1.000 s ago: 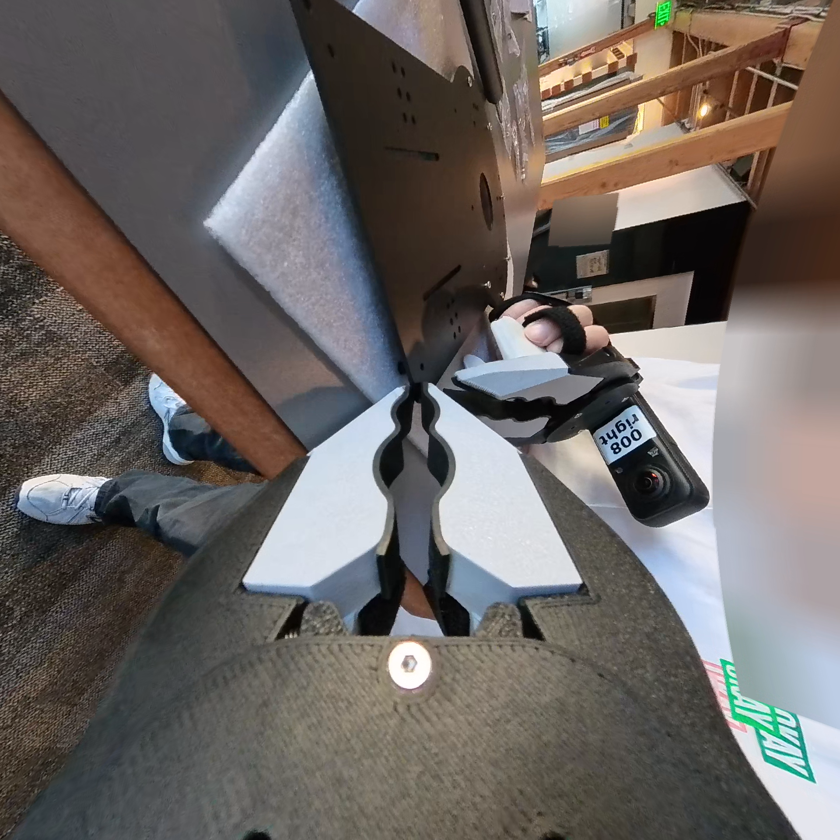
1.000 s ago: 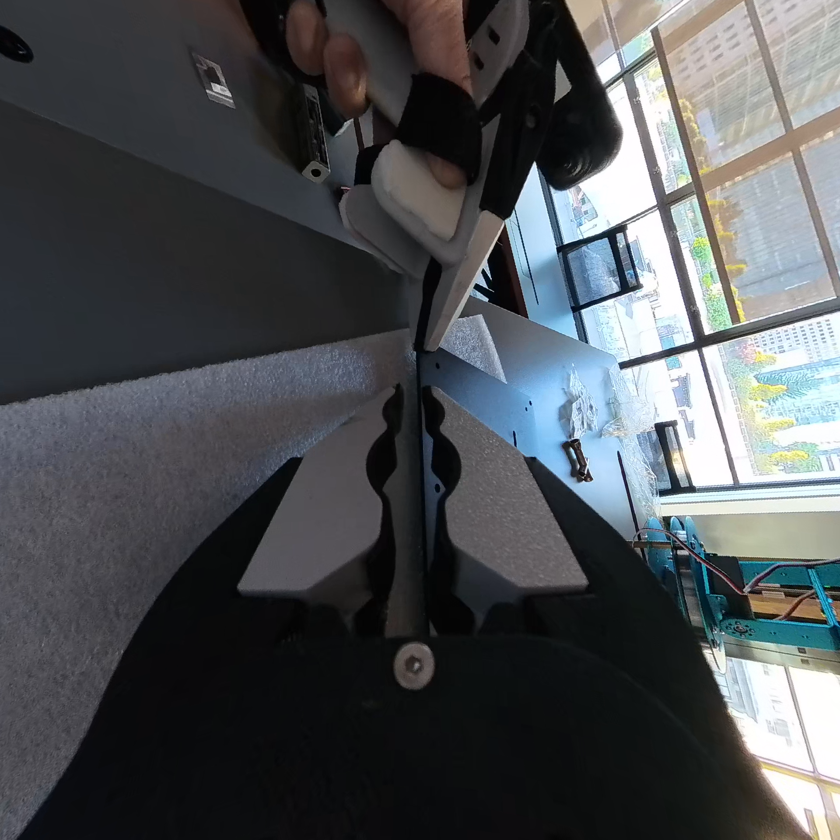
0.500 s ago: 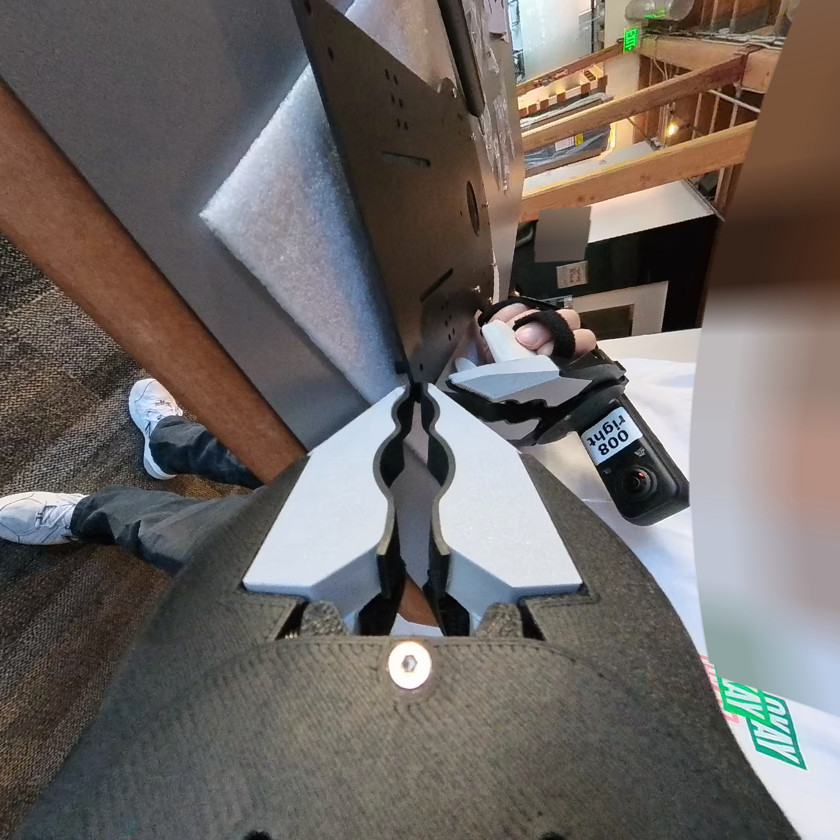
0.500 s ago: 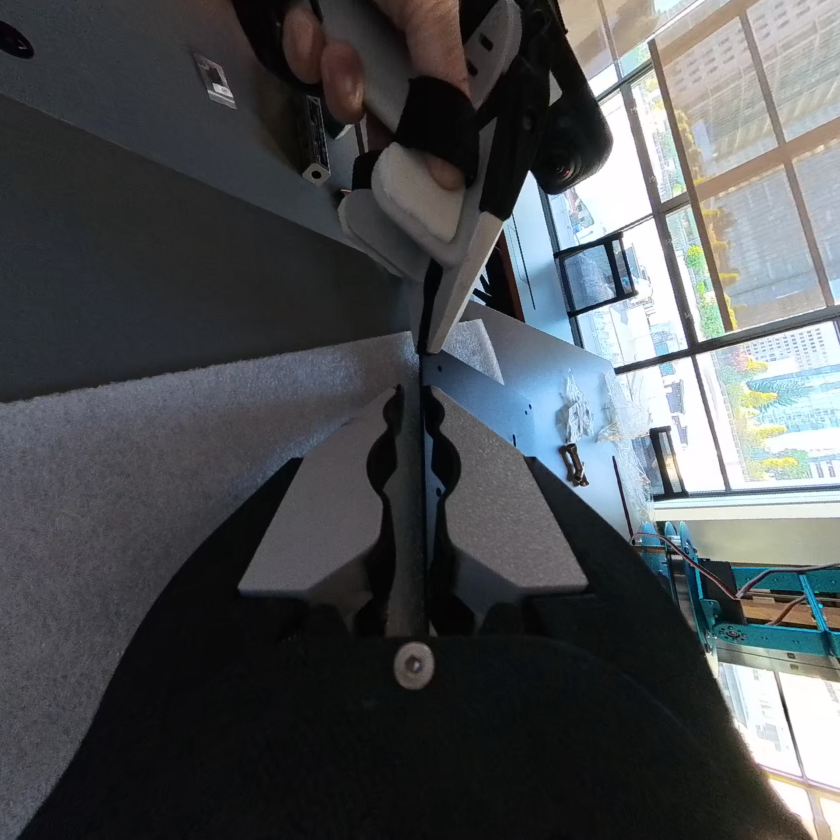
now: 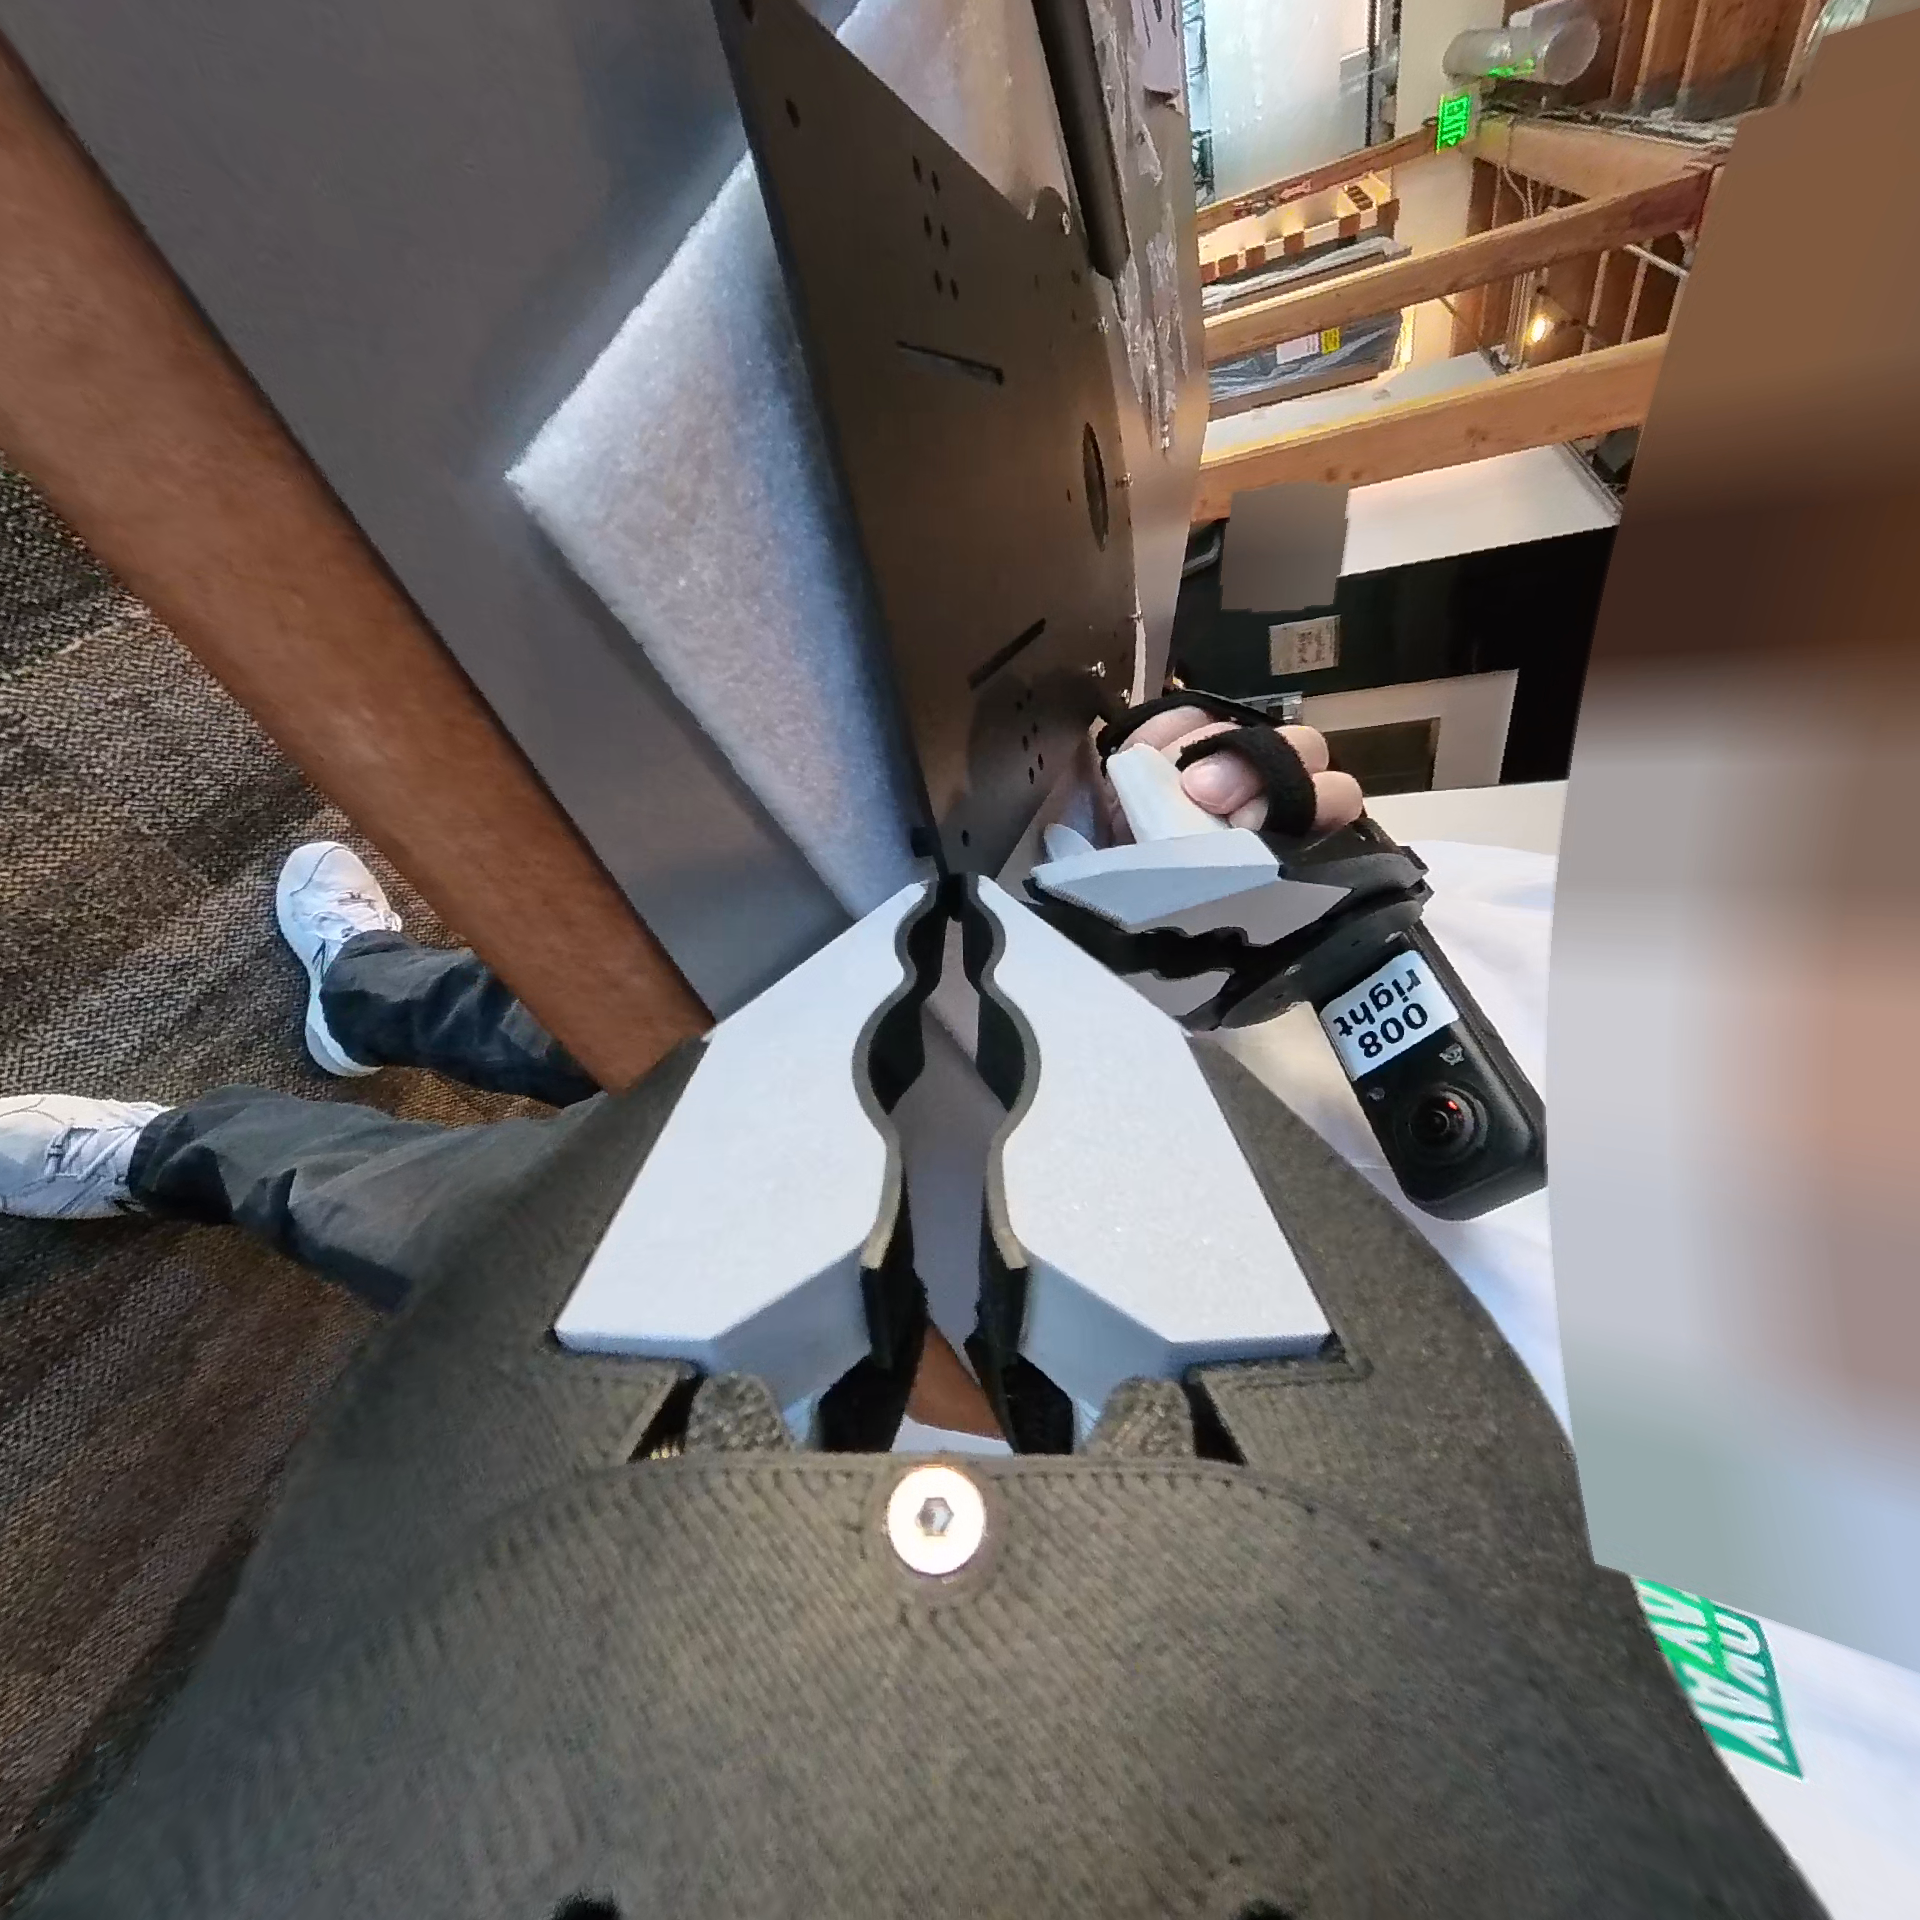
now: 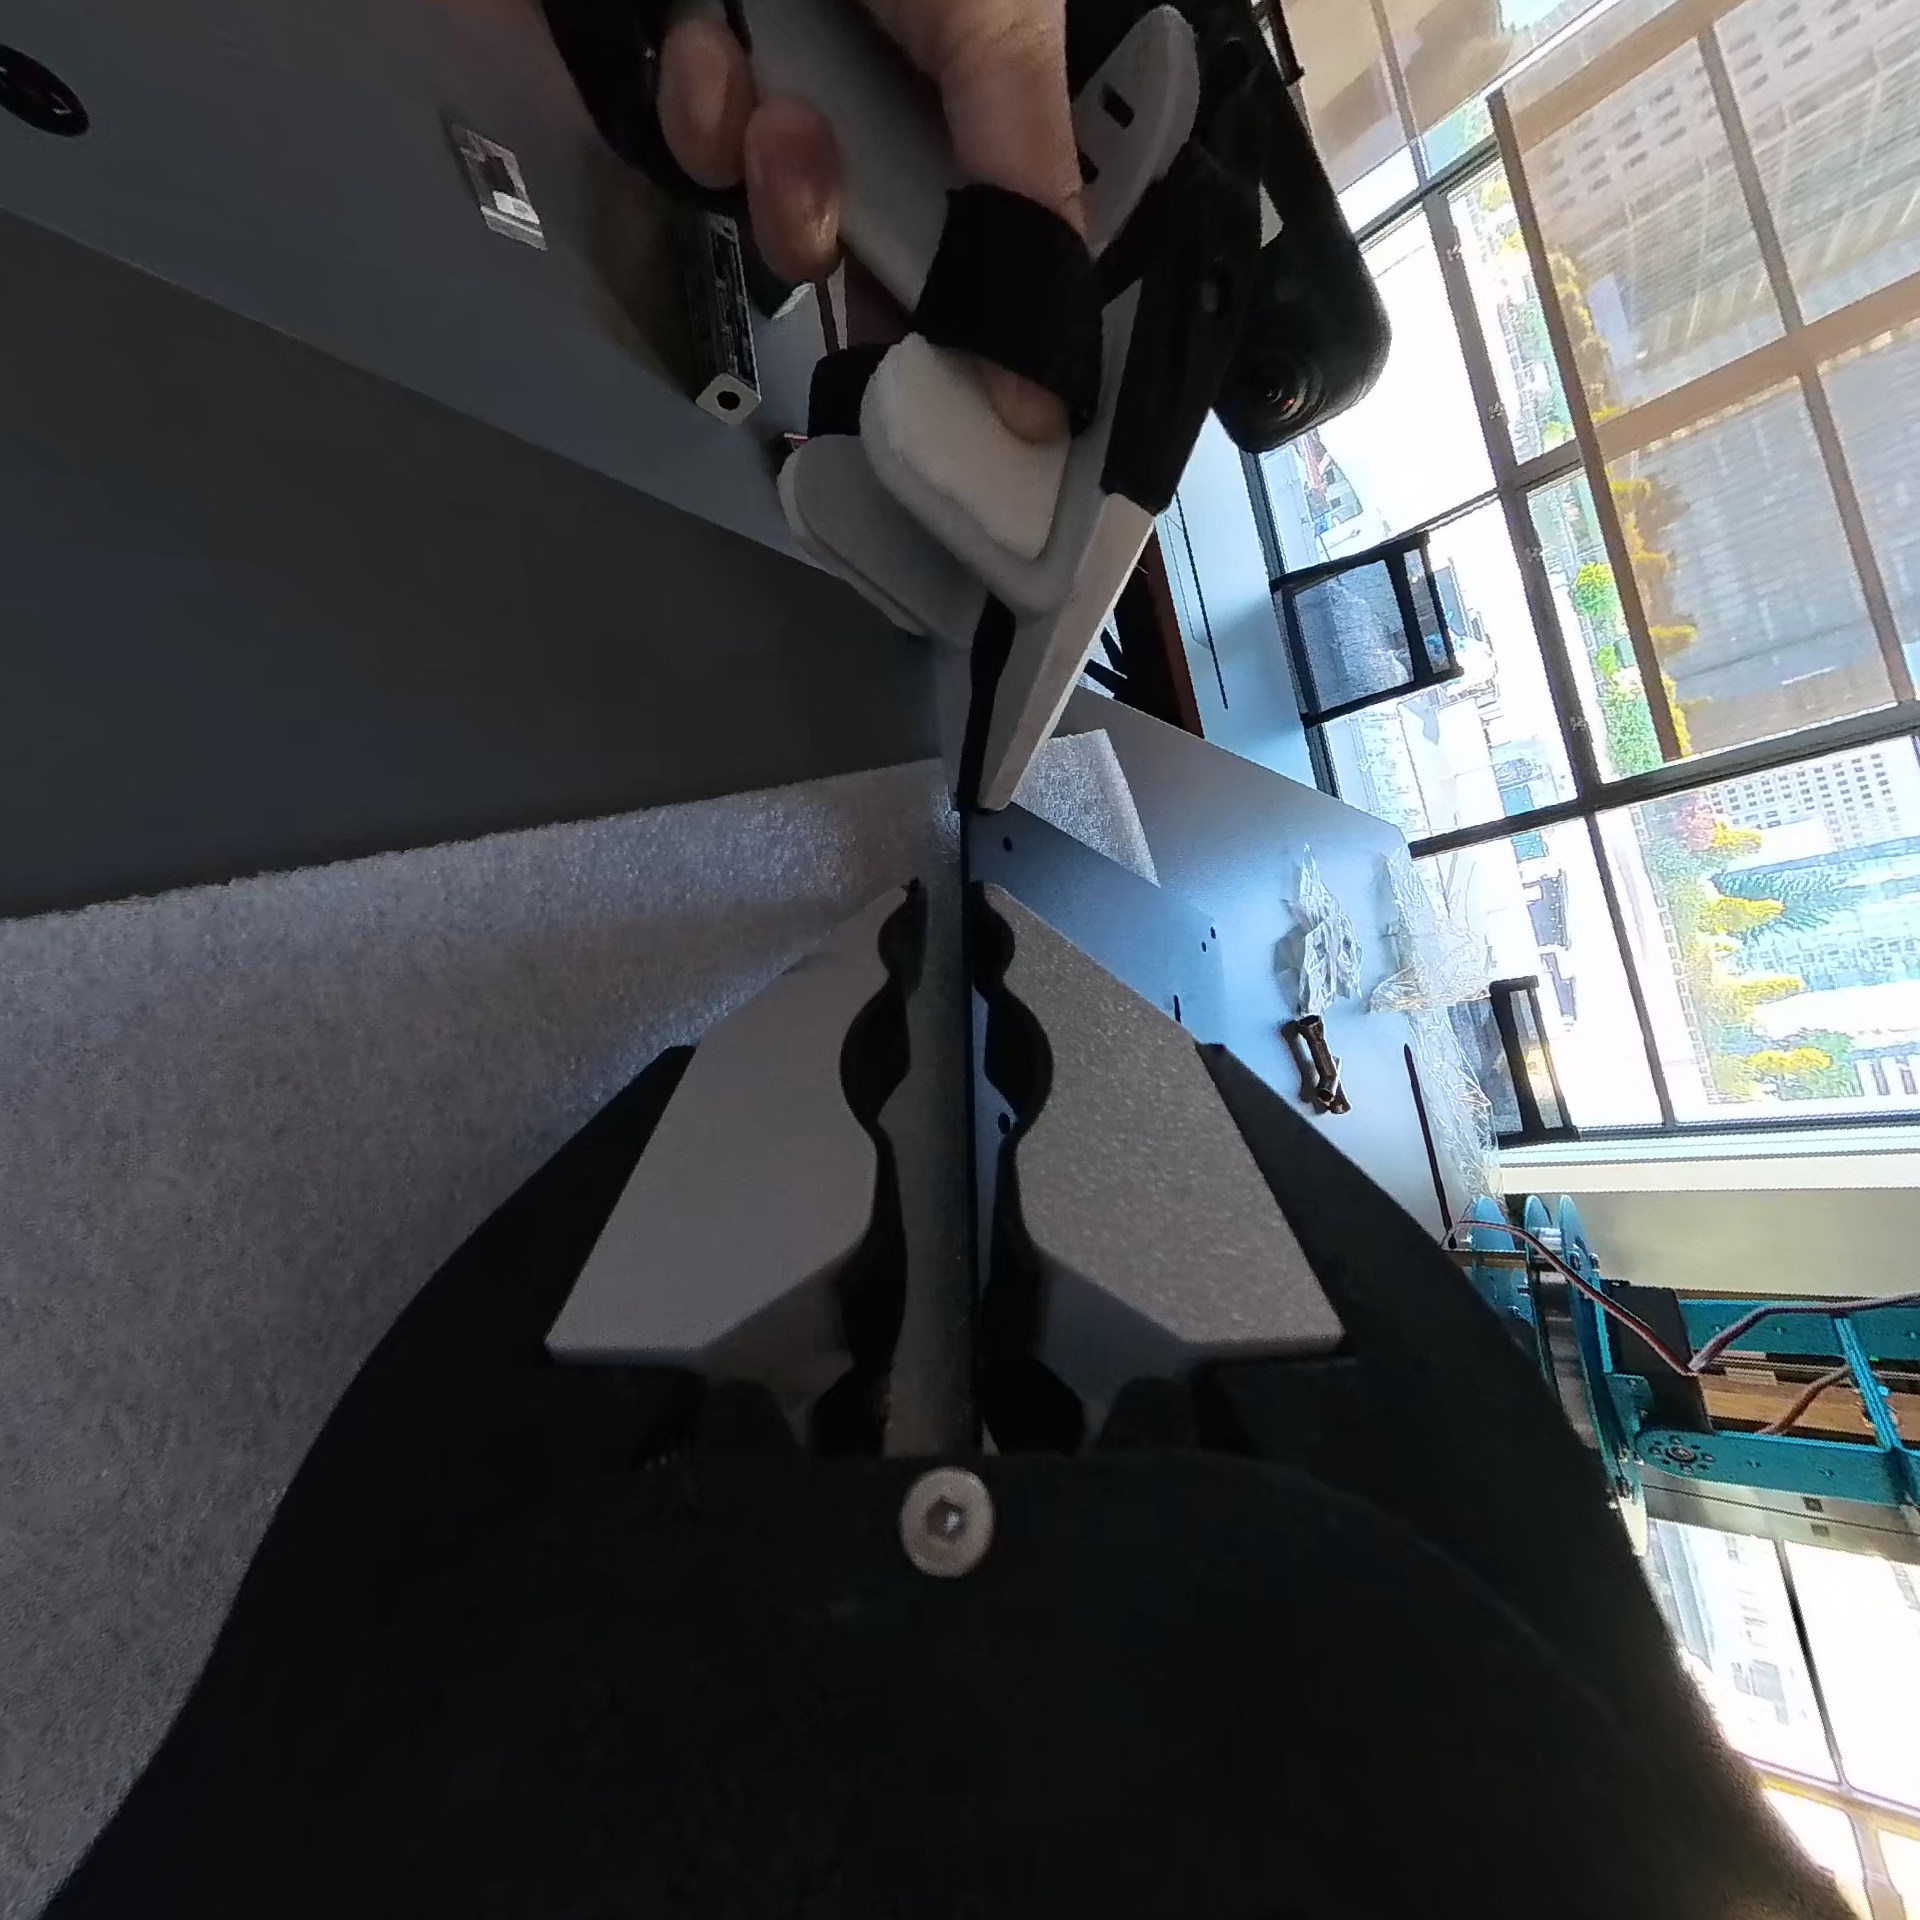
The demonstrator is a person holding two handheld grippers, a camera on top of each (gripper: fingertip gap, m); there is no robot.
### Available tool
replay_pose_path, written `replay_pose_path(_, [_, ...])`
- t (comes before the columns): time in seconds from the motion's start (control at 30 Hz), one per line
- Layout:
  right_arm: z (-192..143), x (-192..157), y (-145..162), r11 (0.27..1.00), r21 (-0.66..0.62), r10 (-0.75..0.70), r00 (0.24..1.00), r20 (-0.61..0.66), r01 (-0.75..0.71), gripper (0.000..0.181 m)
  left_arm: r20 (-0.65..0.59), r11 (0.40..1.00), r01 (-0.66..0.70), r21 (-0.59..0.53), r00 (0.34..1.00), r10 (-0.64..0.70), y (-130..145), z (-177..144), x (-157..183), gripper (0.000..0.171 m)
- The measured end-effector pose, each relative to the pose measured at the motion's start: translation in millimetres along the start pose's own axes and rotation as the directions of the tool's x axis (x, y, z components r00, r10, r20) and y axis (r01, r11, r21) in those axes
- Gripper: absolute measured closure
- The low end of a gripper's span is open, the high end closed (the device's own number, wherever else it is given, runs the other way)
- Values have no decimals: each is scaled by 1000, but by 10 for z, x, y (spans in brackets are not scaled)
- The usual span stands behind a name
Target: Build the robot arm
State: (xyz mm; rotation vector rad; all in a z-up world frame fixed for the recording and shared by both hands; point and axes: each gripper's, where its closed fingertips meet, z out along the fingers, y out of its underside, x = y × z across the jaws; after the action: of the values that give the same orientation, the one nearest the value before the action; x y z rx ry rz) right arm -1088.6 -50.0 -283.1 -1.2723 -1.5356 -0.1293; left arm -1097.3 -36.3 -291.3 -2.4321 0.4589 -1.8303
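Seemingly edge-on in the left wrist view, a thin black metal plate pierced with small holes and slots (image 5: 966,436) rises from between the grey fingertips of the left hand-held gripper (image 5: 951,904), whose jaws are clenched on the plate's near corner. Left of the plate lies a sheet of white packing foam (image 5: 717,540) on a grey table (image 5: 416,260) with a brown wooden edge (image 5: 312,623). Just right of the plate's lower edge, the right hand-held gripper (image 5: 1049,868), held by a hand (image 5: 1236,769) in black straps, pinches the same plate. Dark carpet (image 5: 125,779) and a person's dark trousered legs (image 5: 343,1143) with white shoes show at the left; a white cloth with a green print (image 5: 1714,1714) lies at the near right.

Seen from the right wrist view, the right hand-held gripper (image 6: 951,894) is clamped on the plate (image 6: 940,1195), which runs straight up between its fingers. Beyond it the left hand-held gripper (image 6: 977,800) grips the plate's far edge. Foam (image 6: 364,1039) covers the table (image 6: 1247,831) at the left. On the table's right part lie crumpled clear plastic bags (image 6: 1320,951) and a small brown metal part (image 6: 1317,1081). A blue metal frame with wires (image 6: 1714,1392) stands before large windows (image 6: 1714,520).
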Motion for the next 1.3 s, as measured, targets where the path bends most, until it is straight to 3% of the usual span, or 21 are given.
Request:
replay_pose_path(0.23, [1, -3, -1, 1000, 0, 0, 1000, 0, 0, 177, 14, 1000, 13, -6, 1000, -13, 6, -3, -3, 170])
replay_pose_path(0.37, [-8, 3, -3, 1000, 4, 5, 1000, -3, -5, 176, -39, 999, 55, 1, 998, -55, 5, -32, 83, 151])
replay_pose_path(0.5, [-11, 10, -13, 1000, 11, 24, 1000, 7, -24, 175, -15, 998, 44, 37, 999, -44, 1, -187, 109, 156])
replay_pose_path(0.7, [4, 142, 53, 986, -32, 167, 985, 52, -166, 172, -19, 985, 5, 172, 1000, -2, -59, -505, 175, 164])
replay_pose_path(0.97, [-35, 212, 113, 992, -92, 94, 994, 51, -89, 175, -116, 969, 35, 243, 993, -7, -54, -558, 220, 165])
replay_pose_path(1.1, [-172, 377, 206, 986, -103, 134, 991, 31, -130, 174, -58, 965, -36, 261, 997, 52, -36, -559, 264, 164])
replay_pose_path(1.3, [-521, 586, 672, 952, -154, 270, 963, 11, -265, 165, 75, 922, -284, 263, 959, 275, 56, -496, 324, 166])
